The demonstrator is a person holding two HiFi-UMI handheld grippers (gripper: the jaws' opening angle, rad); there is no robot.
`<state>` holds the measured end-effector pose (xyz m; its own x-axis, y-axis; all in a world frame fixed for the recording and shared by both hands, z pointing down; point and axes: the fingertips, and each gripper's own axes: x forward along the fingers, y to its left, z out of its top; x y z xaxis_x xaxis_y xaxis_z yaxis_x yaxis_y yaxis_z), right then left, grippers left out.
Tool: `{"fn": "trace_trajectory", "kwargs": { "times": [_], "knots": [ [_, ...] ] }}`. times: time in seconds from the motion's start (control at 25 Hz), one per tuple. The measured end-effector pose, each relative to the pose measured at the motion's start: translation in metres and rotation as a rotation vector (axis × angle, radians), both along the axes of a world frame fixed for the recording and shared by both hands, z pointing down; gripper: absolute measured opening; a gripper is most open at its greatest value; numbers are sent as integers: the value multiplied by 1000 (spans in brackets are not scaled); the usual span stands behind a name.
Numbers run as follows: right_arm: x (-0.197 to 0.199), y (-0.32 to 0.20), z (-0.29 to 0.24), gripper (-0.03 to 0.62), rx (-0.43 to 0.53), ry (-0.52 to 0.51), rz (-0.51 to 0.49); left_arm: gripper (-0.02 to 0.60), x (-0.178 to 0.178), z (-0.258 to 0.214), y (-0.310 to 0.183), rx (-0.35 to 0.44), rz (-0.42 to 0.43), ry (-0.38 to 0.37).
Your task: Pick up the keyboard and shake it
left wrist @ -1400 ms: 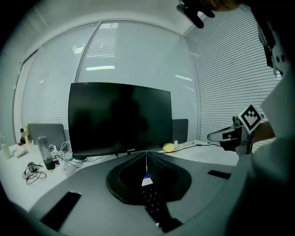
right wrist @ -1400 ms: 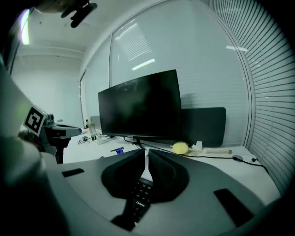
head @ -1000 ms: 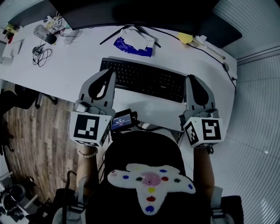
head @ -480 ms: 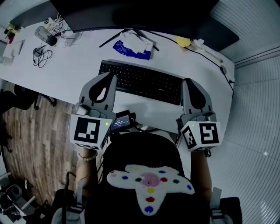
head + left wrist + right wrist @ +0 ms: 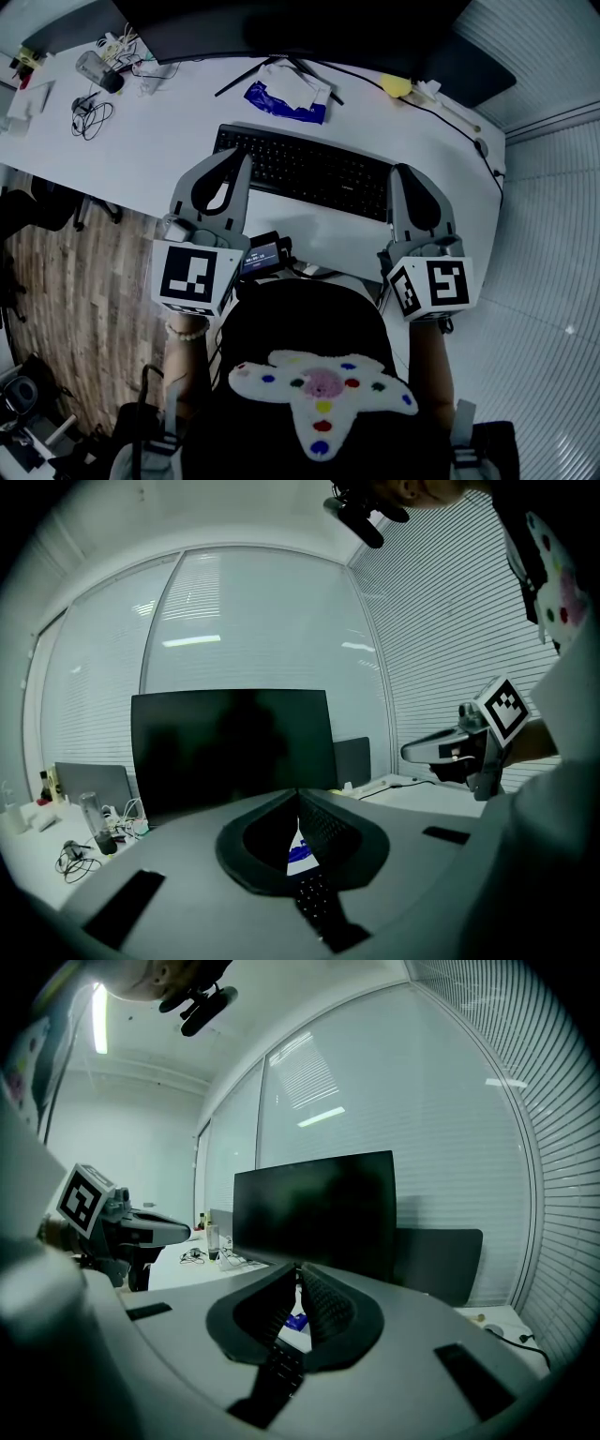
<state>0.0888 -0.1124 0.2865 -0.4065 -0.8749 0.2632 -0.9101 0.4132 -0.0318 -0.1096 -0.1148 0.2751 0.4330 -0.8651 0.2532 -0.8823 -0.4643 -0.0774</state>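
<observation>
The black keyboard [image 5: 309,173] lies flat on the white desk [image 5: 159,159], in front of the dark monitor [image 5: 281,28]. My left gripper [image 5: 246,161] hovers over the keyboard's left end, jaws shut with nothing between them. The right gripper [image 5: 402,172] is over the keyboard's right end, also shut and empty. In the left gripper view the closed jaws [image 5: 297,795] frame a strip of keyboard keys [image 5: 314,897] below them. The right gripper view shows the same: closed jaws [image 5: 298,1267] with keys [image 5: 279,1365] beneath.
A blue-and-white bag [image 5: 286,98] lies behind the keyboard by the monitor stand. Cables and a bottle [image 5: 94,73] sit at the back left, a yellow object [image 5: 397,84] at the back right. A small lit device [image 5: 262,258] is at the desk's near edge.
Only the view has swayed slightly. Both grippers stay shut over the keyboard's ends, and the keyboard has not moved.
</observation>
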Motion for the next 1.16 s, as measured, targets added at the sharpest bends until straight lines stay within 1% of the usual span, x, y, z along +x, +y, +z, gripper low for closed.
{"fn": "trace_trajectory", "kwargs": {
  "times": [0.24, 0.4, 0.92, 1.16],
  "knots": [
    [-4, 1, 0, 44, 13, 13, -23, 20, 0, 1, 1, 4, 2, -4],
    [-4, 1, 0, 44, 11, 18, -18, 18, 1, 1, 1, -8, -3, 7],
    [-7, 1, 2, 44, 3, 36, -22, 20, 0, 3, 4, 8, 3, -4],
    [-8, 3, 4, 43, 6, 44, -35, 20, 0, 5, 6, -9, -9, 7]
  ]
}}
